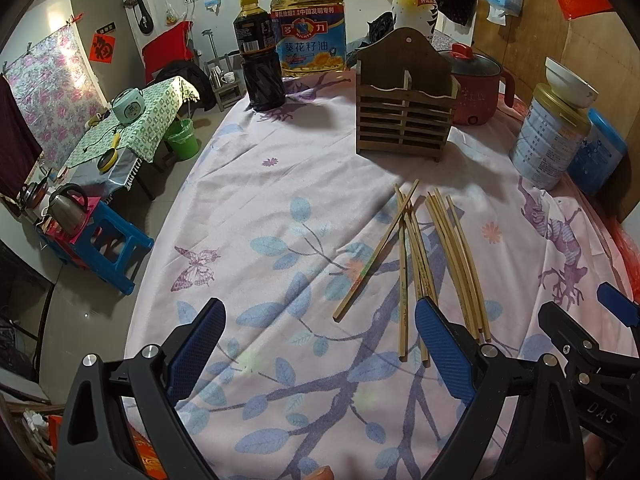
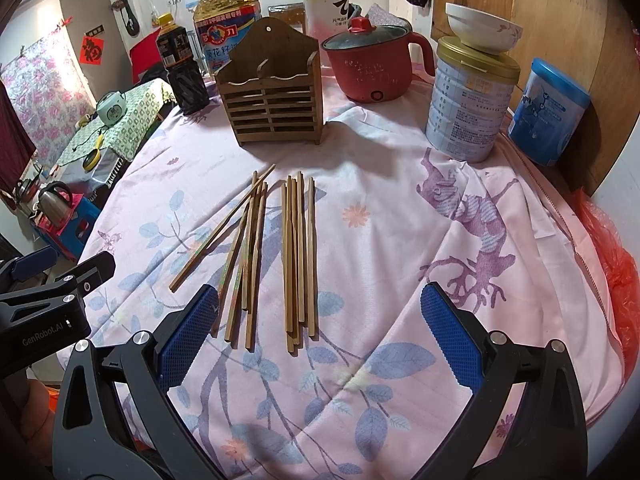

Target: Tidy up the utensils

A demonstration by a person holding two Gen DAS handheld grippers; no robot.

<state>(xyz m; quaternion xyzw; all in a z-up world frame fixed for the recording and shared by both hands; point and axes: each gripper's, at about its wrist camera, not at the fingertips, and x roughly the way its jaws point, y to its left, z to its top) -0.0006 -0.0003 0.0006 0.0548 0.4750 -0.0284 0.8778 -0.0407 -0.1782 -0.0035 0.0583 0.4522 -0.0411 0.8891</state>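
Several bamboo chopsticks (image 2: 298,256) lie loose on the floral tablecloth in two rough bunches; in the left wrist view the chopsticks (image 1: 416,256) lie ahead and right. A slatted wooden utensil holder (image 2: 274,106) stands upright behind them, also in the left wrist view (image 1: 406,116). My left gripper (image 1: 320,344) is open and empty above the cloth, left of the chopsticks' near ends. My right gripper (image 2: 320,332) is open and empty just in front of the right bunch's near ends.
Behind the holder stand a red electric pot (image 2: 372,64), a dark sauce bottle (image 2: 182,68) and a big oil jug (image 2: 228,28). A tin with a bowl on top (image 2: 472,96) and a blue canister (image 2: 548,112) stand at the right. The table edge (image 1: 160,240) drops off left.
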